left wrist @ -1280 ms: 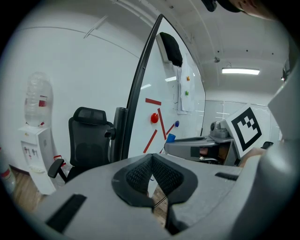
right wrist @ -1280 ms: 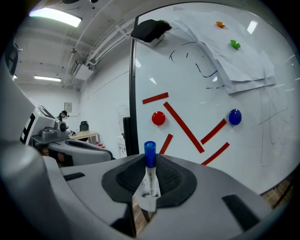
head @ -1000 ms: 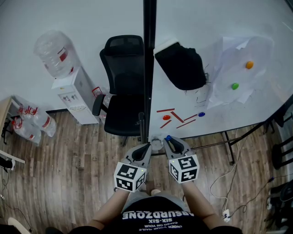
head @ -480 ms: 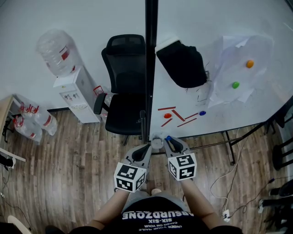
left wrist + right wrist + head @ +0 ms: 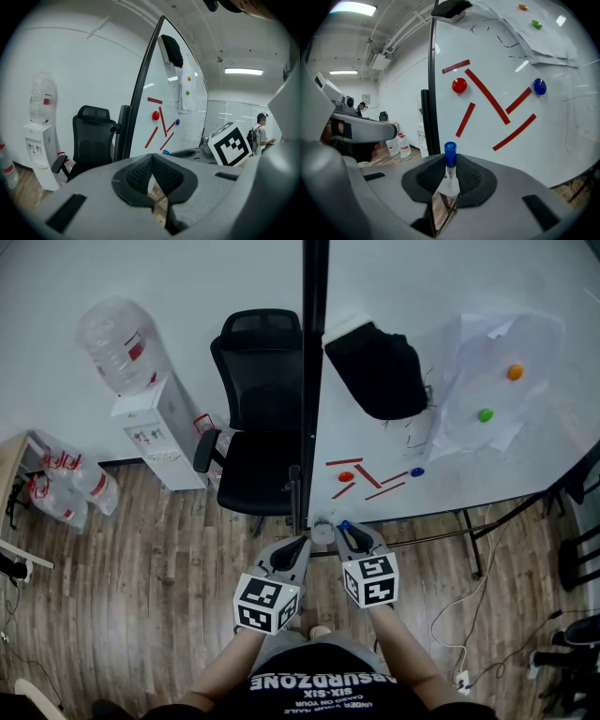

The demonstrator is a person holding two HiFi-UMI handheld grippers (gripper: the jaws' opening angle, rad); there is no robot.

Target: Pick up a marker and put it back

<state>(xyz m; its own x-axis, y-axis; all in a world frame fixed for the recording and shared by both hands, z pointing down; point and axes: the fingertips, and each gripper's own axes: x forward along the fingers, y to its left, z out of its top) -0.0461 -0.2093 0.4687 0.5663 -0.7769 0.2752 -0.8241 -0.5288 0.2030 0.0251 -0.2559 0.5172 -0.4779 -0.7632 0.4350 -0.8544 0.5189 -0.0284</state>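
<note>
A white marker with a blue cap (image 5: 450, 161) stands between the pads of my right gripper (image 5: 450, 176), which is shut on it; the blue cap (image 5: 344, 524) pokes out toward the whiteboard (image 5: 450, 465). My left gripper (image 5: 298, 546) hangs beside it, shut with nothing between its pads (image 5: 152, 176). Both sit low in the head view, just short of the whiteboard's lower edge. On the whiteboard are red strips (image 5: 487, 98), a red round magnet (image 5: 459, 85) and a blue magnet (image 5: 539, 86).
A black office chair (image 5: 258, 418) stands left of the whiteboard's black post (image 5: 309, 381). A water dispenser (image 5: 141, 418) with a bottle is further left. A black cloth (image 5: 375, 367) and papers with orange and green magnets (image 5: 487, 381) hang on the whiteboard. Cables lie on the wooden floor at right.
The right gripper has drawn slightly back and left with the marker. The view has drifted a little; the left gripper has not moved.
</note>
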